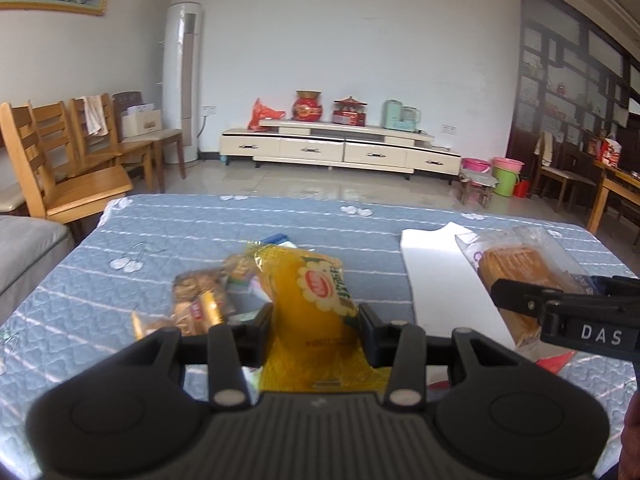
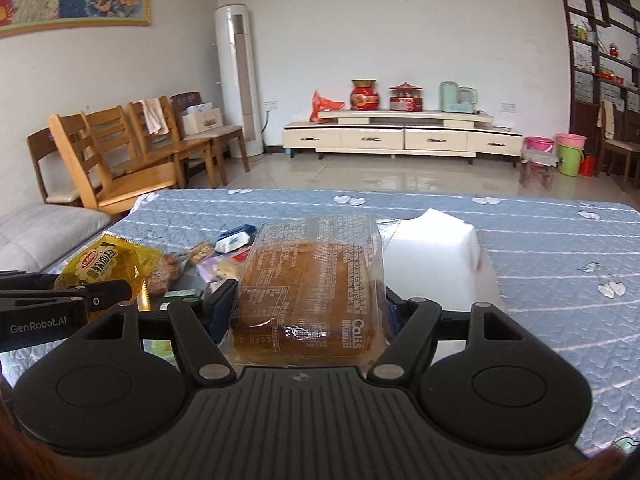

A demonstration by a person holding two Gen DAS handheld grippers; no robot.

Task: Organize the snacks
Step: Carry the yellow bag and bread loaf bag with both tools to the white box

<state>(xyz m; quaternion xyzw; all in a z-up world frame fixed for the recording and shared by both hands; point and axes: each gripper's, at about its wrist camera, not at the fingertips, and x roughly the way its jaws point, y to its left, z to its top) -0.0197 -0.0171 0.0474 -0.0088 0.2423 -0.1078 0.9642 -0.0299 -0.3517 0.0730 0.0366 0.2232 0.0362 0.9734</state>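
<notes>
The yellow snack packet (image 1: 308,300) hides most of the snack pile (image 1: 200,300) behind it. The brown cake pack (image 2: 308,292) covers the white box's (image 2: 436,256) near corner; its small print is unreadable.

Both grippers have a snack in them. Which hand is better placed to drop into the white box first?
Right, probably. The right gripper holds the clear-wrapped cake directly in front of the white box. The left gripper, shut on the yellow packet, sits beside the snack pile, with the box off to its right.
</notes>
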